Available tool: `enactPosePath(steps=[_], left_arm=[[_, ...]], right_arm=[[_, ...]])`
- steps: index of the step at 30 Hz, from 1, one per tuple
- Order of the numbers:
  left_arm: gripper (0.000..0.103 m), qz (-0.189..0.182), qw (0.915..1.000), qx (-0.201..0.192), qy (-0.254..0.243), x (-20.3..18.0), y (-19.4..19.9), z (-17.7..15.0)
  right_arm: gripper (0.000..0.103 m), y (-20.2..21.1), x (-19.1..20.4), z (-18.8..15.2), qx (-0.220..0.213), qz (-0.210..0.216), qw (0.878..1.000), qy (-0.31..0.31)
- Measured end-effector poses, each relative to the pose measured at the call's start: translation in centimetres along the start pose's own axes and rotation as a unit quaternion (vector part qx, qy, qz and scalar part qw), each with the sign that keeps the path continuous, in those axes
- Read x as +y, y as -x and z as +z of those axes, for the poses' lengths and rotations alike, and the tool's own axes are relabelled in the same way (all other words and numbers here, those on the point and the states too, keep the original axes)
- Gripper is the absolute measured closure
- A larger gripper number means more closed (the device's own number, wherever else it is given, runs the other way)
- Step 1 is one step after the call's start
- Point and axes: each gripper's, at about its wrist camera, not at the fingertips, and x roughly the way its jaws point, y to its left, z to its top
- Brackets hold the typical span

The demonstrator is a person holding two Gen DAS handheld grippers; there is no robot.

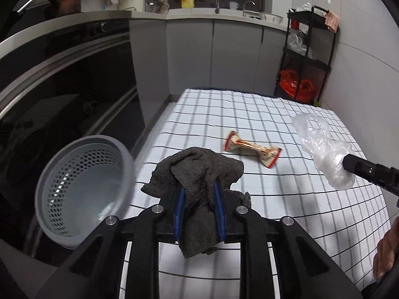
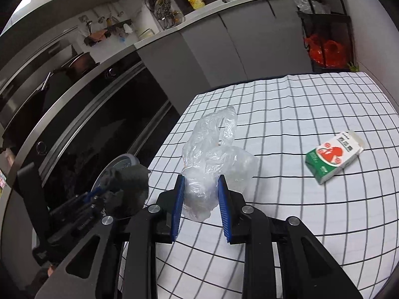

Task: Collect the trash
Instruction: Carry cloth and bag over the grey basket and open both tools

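Tongs first: left tongs (image 1: 199, 199) are clenched on a crumpled dark grey terry cloth (image 1: 199, 172), lower centre of the left wrist view; right tongs (image 2: 202, 199) are clenched on a crumpled clear plastic bag (image 2: 214, 154), centre of the right wrist view.

Table (image 1: 249, 114) with white black-grid cloth fills the right half of both views.

Round grey perforated plastic basket (image 1: 82, 186), lower left of the left view, sits just left of the held cloth, mouth tilted toward the camera; nothing visible inside. Judgement: left tongs are the nearer to it, so the cloth likely drops first.

Green-and-white carton (image 2: 334, 159) lies flat, right of the right view, untouched.

Twisted red-and-cream candy wrapper (image 1: 251, 149) lies mid-table, long axis running upper left to lower right.
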Motion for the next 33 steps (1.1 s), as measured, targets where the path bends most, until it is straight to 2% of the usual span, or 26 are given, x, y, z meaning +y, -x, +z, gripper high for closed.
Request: enactPosePath(steps=[12, 20, 27, 33], left_arm=[[0.081, 0.075, 0.9958, -0.023, 0.046, 11.2, 1.6, -0.3], [0.081, 0.125, 0.9893, -0.012, 0.074, 17.0, 0.7, -0.9], [0.081, 0.132, 0.9854, 0.003, 0.107, 20.7, 0.1, -0.6], [0.081, 0.137, 0.9807, 0.010, 0.139, 23.5, -0.7, -0.8]], right_arm=[[0.077, -6.1, 8.9, -1.1, 0.039, 0.025, 0.998, 0.050], [0.077, -11.4, 15.1, -1.0, 0.069, 0.050, 0.993, 0.082], [0.077, -15.4, 20.2, -1.1, 0.084, 0.065, 0.987, 0.120], [0.077, -18.3, 22.7, -1.9, 0.103, 0.075, 0.982, 0.136]])
